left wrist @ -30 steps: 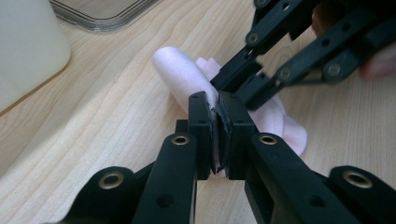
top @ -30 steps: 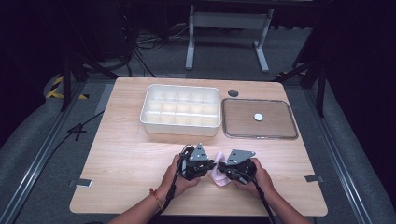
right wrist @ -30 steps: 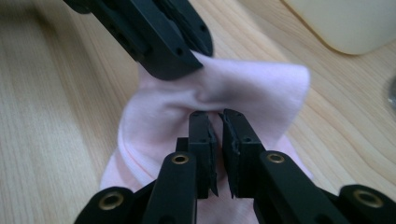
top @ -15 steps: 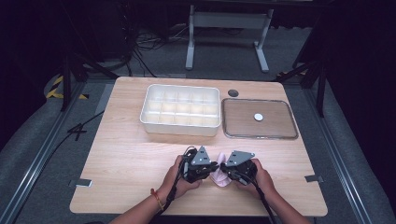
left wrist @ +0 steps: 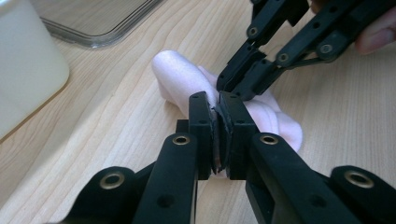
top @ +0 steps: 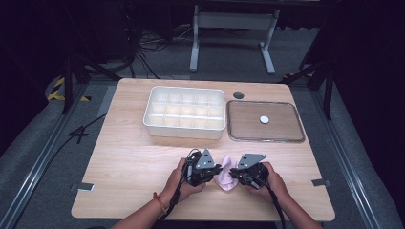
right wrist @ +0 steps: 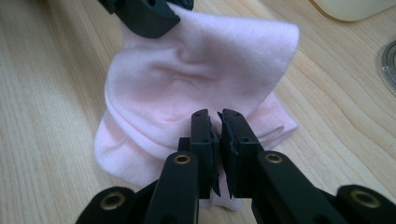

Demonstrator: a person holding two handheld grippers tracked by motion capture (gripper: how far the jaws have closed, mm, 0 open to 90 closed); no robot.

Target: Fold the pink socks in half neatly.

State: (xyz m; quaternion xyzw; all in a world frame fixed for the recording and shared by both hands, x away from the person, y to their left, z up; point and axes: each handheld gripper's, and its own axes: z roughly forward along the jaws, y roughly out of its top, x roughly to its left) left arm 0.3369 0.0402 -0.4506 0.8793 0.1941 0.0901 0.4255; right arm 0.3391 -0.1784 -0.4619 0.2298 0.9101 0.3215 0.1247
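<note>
**Both grippers pinched on the pink sock, barely any change**

Not much has moved since a second ago: the hands sit at the same near-middle spot, the left gripper's grey plate tips up a touch, and the sock looks a bit more bunched between them. Everything else is where it was.

Big to small: the table [top: 129, 157] is light wood, with the white tray [top: 185, 112] of small compartments at the back and the clear lid [top: 265, 121] just to its right, a small white disc on it. A dark round grommet [top: 238, 95] sits behind them.

The sock [right wrist: 187, 88] lies on the table near the front edge, folded over and humped up. The left gripper [left wrist: 218, 105] has its jaws together, clamped on a thin fold of sock. The right gripper [right wrist: 214, 122] is likewise closed on the sock's edge from the opposite side.

What could go wrong, I reckon: both grips only catch a thin bit of fabric, so pulling apart or lifting unevenly could slip one side out and let the fold flop open. The two gripper tips are also very close together, so they could knock each other.

Nothing blocks the path to the tray; table between is bare.
</note>
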